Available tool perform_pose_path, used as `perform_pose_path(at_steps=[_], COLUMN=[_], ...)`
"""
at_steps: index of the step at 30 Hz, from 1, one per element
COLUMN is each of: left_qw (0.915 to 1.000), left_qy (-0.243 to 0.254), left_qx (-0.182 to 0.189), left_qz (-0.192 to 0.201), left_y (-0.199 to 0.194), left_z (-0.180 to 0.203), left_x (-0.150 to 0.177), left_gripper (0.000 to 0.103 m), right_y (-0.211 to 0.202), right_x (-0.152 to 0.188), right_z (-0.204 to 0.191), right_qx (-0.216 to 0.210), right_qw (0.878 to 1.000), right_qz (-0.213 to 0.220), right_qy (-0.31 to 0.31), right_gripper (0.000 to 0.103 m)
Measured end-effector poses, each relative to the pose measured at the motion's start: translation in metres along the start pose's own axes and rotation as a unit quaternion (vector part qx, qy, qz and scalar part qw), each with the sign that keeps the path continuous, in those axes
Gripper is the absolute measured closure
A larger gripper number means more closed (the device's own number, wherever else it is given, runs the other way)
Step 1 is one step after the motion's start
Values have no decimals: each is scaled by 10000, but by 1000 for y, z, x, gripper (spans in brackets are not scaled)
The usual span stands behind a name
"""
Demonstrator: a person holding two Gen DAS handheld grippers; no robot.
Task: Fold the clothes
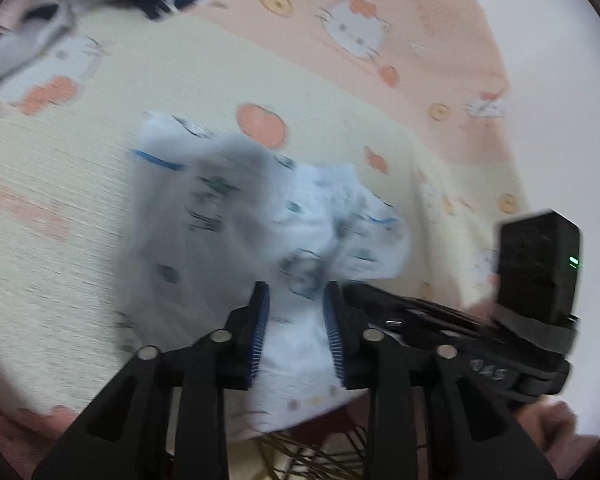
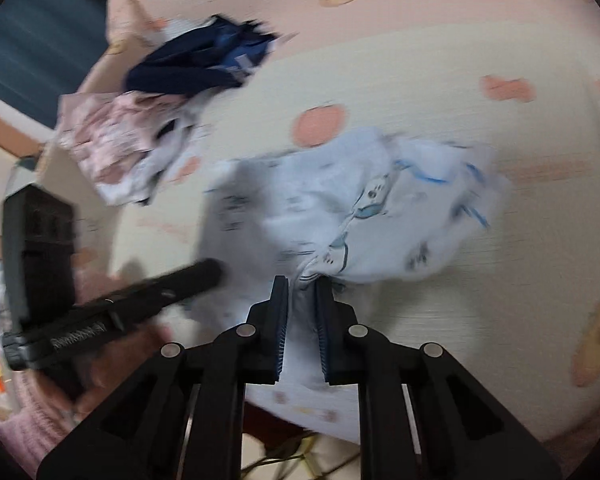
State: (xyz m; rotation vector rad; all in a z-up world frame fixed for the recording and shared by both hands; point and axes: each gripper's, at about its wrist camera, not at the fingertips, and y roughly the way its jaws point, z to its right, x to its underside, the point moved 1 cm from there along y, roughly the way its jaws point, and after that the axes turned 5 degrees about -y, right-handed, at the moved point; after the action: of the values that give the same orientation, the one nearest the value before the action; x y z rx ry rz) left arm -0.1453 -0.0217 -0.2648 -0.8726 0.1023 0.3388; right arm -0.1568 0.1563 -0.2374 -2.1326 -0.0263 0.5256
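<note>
Right wrist view shows the right claw [image 2: 302, 280] pinching a bunched edge of the white printed garment [image 2: 340, 216] on the tabletop [image 2: 500, 300], while the left claw [image 1: 296, 292] stands half open over it, probably to spread it for folding.

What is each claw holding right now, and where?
Right claw pinches a bunched fold of the white printed cotton garment. Left claw straddles its near edge; grip unclear.

I seem to be working in a home, likely a bedroom or a child's room. The surface under me is covered by a cream and pink cartoon-cat sheet [image 1: 100, 184] printed with apples and doughnuts. A loose heap of laundry [image 2: 172, 112], navy and pink-patterned pieces, lies toward its far left corner, and a small white printed garment [image 2: 360, 216] lies mid-sheet.
</note>
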Motion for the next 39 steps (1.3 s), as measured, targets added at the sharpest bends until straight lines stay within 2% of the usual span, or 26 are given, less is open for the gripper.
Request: perform_pose_path(at_steps=[4,7,9,11,12,13,14,15,17,19,21,24,26,27,30,33,36,37,38,39], left_qw=[9997,9996,9997,9989,9976,9959,9936,9905,9902,9909,9930,9954,9946,9934,9879,9843,9875,9883,9890,9886], left_qy=[-79,-273,-103,281,472,663,854,1054,1074,1028,900,746,876,986,1365,1550,1403,1390,1376,1424], left_qx=[-213,100,89,-99,-193,-287,-381,-582,-688,-734,-627,-464,-395,-391,-641,-798,-674,-597,-520,-492], left_qz=[27,-63,-193,-371,-460,-549,-637,-667,-564,-476,-435,-372,-396,-426,-350,-257,-230,-189,-148,-35], left_y=[3,7,15,25,31,36,41,50,51,51,49,45,44,43,44,49,52,52,52,50], left_z=[-2,-5,3,17,24,31,38,45,45,42,37,29,33,35,46,53,51,52,52,54], left_x=[0,-6,-9,-6,-4,-2,-1,4,7,9,9,10,14,16,23,26,20,18,17,15], left_gripper=[63,57,57,57,63,78,82,84,85,85,85,84,81,75,64,63,64,68,78,91], right_y=[22,28,26,24,22,21,18,9,-13,-33,-42,-29,-18,-13,-6,-10,-11,-10,-10,-13], right_x=[1,5,6,7,9,10,12,18,29,36,35,26,17,12,-2,-12,-15,-16,-17,-17], right_z=[-10,-14,-15,-18,-18,-19,-18,-15,-5,6,24,50,54,55,56,51,43,40,38,38], right_qx=[-63,-47,-20,39,66,91,98,142,358,741,1190,1357,1298,1257,1074,759,516,476,478,496], right_qw=[9996,9991,9988,9983,9980,9978,9977,9977,9976,9964,9924,9878,9882,9887,9909,9938,9961,9964,9963,9958], right_qz=[-193,-266,-308,-356,-391,-431,-483,-534,-544,-385,-220,-202,-158,-131,86,380,479,502,529,590], right_qy=[-216,-319,-385,-465,-488,-501,-468,-386,-225,-113,207,744,803,805,811,712,525,488,476,493], right_gripper=[88,88,87,86,83,77,72,63,55,54,54,54,55,55,56,56,56,56,56,56])
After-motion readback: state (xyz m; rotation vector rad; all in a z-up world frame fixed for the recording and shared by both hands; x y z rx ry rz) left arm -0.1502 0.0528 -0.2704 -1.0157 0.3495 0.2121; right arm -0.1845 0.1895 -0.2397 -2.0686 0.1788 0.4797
